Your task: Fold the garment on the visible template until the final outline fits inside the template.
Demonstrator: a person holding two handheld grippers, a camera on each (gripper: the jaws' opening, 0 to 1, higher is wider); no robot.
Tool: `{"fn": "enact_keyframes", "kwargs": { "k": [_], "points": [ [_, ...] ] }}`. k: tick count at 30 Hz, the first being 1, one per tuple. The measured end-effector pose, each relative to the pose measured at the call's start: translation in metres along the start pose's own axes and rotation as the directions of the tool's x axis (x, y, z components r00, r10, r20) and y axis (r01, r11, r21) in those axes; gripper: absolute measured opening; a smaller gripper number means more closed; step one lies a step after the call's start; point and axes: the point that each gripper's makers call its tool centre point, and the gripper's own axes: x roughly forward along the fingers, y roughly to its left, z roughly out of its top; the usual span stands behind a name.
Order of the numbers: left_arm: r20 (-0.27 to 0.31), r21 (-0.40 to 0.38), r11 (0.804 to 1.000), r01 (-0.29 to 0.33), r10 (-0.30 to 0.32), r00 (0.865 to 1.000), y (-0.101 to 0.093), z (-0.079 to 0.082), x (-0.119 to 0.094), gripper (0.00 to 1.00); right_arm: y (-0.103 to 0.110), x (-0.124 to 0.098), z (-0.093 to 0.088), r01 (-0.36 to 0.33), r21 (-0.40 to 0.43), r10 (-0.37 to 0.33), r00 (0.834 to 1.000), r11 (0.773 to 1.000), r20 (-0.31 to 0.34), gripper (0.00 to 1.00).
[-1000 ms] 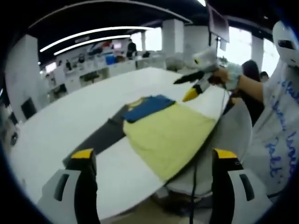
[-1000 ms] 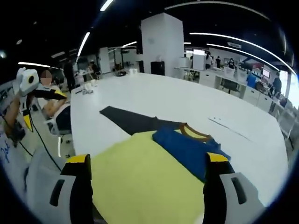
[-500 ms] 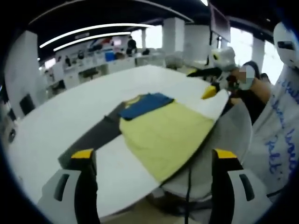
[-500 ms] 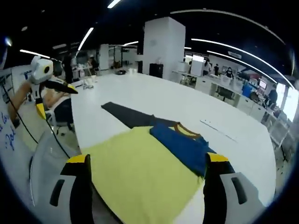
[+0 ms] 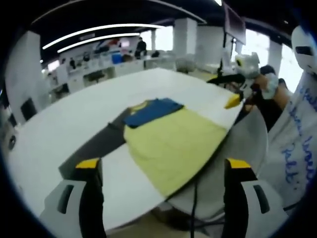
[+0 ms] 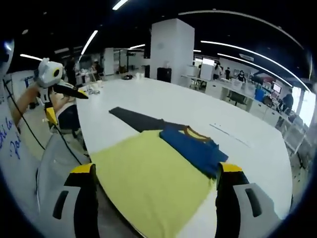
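Observation:
A yellow garment (image 5: 173, 141) with a blue top part (image 5: 151, 110) lies flat on a white table (image 5: 59, 124). Its upper end overlaps a dark grey template (image 5: 96, 144). My left gripper (image 5: 163, 166) hangs open and empty short of the table's near edge. My right gripper (image 5: 228, 90), held in a hand, hovers open beyond the table's right corner. In the right gripper view the garment (image 6: 148, 178), its blue part (image 6: 193, 148) and the template (image 6: 136, 120) lie ahead of my open right gripper (image 6: 157, 168). The left gripper (image 6: 64, 105) floats open off the table's left side.
A white chair (image 5: 247, 144) stands against the table's near edge, seen also as the chair (image 6: 59, 153). A person in white clothing with blue writing (image 5: 297, 144) is at the right. A black cable (image 5: 193, 198) hangs by the chair. Desks and people fill the far room.
Both grippers have drawn back from the garment, the right one moving off past the table's corner. The garment and template lie as before.

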Motion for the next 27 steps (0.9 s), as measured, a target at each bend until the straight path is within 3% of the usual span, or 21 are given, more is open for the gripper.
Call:
{"fn": "enact_keyframes", "kwargs": {
  "k": [13, 18, 27],
  "points": [
    [-0.019, -0.003, 1.0, -0.01, 0.01, 1.0, -0.012, 0.004, 0.012, 0.97, -0.008, -0.022, -0.01, 0.009, 0.03, -0.01, 1.0, 0.999, 0.027, 1.0],
    [-0.026, -0.009, 1.0, -0.015, 0.014, 1.0, -0.017, 0.005, 0.018, 0.97, -0.01, -0.03, -0.023, 0.027, 0.015, -0.027, 1.0, 1.0, 0.002, 1.0],
    [-0.047, -0.017, 1.0, -0.025, 0.024, 0.999, -0.029, 0.005, 0.032, 0.99, -0.007, -0.038, -0.044, 0.009, 0.065, -0.009, 1.0, 0.998, -0.001, 1.0]
  ]
}}
